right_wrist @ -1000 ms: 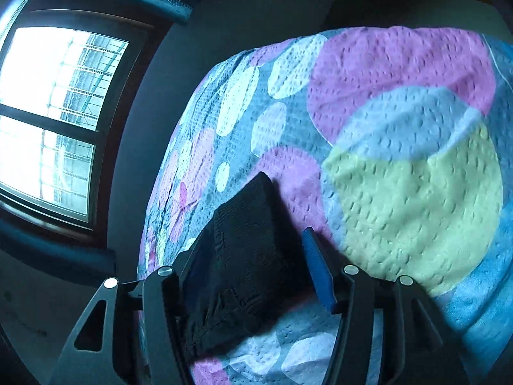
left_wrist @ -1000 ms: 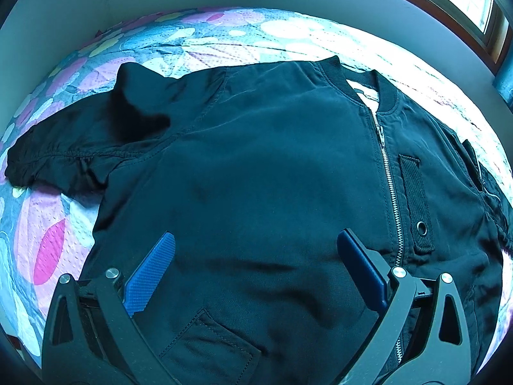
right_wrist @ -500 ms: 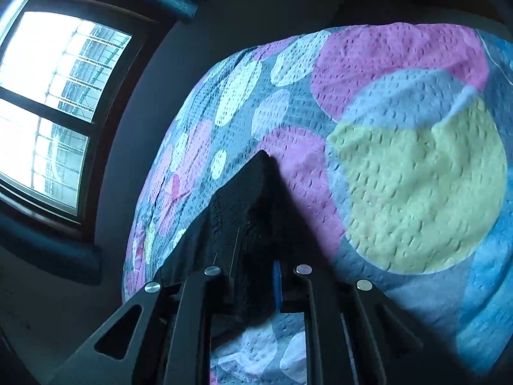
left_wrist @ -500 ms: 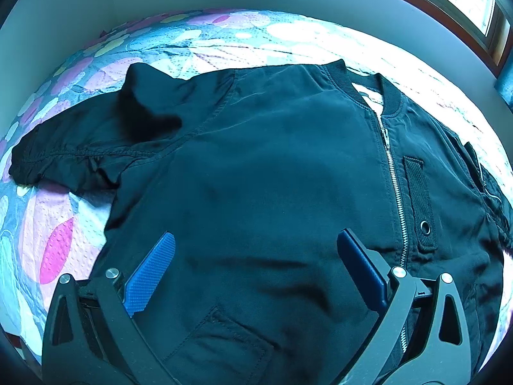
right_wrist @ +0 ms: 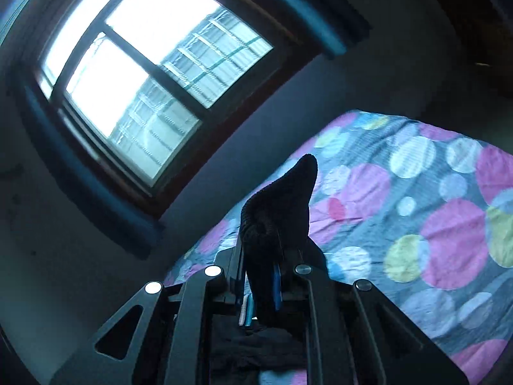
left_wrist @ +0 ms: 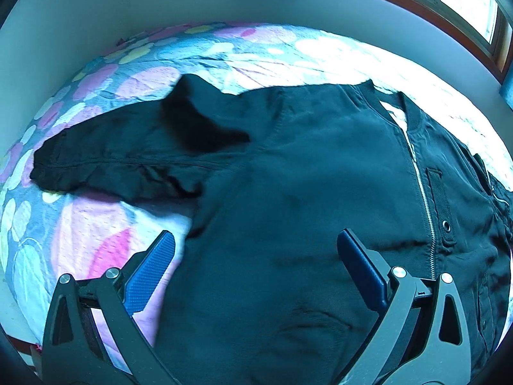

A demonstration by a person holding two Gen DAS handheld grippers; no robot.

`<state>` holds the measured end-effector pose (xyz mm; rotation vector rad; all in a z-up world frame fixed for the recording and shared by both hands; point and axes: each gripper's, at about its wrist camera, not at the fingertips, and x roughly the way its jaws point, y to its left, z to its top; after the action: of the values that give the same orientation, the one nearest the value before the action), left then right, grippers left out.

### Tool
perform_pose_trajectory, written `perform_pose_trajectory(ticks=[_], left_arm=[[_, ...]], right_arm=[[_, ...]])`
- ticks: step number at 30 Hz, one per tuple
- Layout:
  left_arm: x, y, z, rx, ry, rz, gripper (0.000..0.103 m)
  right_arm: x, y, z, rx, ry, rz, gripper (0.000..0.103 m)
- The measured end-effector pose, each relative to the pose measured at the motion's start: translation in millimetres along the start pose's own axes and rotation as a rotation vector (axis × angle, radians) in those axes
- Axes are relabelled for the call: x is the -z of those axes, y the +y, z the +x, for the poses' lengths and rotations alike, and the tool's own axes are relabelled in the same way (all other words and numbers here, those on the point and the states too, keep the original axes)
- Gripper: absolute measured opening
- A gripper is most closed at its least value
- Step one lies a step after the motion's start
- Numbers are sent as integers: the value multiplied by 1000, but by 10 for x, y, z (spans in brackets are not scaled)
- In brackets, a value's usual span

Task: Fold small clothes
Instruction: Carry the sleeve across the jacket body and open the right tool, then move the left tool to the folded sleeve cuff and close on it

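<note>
The black jacket (left_wrist: 304, 192) is covering most of the polka-dot bedspread (left_wrist: 96, 231), leaving bare cloth lying open at its left. A wall (left_wrist: 128, 6) and window (right_wrist: 144, 73) are closing off the far side.

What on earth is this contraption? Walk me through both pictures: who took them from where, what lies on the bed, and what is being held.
No robot here: a person holds a hand tool with two jaws in each hand, and a wide-angle camera on each tool looks out along them. The left camera looks down on a black jacket spread on a spotted bedspread, zipper facing up. The left gripper hangs over it with jaws wide apart, holding nothing. The right camera faces a window and more bedspread. The right gripper has its jaws clamped on a ribbed black cuff, apparently the jacket's sleeve end, lifted off the bed.
</note>
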<state>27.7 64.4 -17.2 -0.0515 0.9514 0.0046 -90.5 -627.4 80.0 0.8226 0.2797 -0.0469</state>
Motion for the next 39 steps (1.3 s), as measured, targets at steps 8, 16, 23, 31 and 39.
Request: perform_pose_trajectory(ticks=[8, 16, 23, 31, 39], left_arm=[[39, 355, -105, 15, -6, -51, 101], [130, 576, -154, -4, 7, -58, 101], [140, 620, -131, 5, 23, -65, 101], [158, 547, -101, 7, 36, -50, 101], [192, 463, -62, 16, 47, -27, 101]], right_arm=[[859, 1755, 721, -231, 194, -295, 14], [2140, 2640, 1510, -297, 409, -457, 14], [3035, 2807, 1999, -252, 581, -571, 13], [3696, 2847, 2311, -228, 747, -640, 15], [3949, 2662, 2360, -381, 1010, -496, 42]])
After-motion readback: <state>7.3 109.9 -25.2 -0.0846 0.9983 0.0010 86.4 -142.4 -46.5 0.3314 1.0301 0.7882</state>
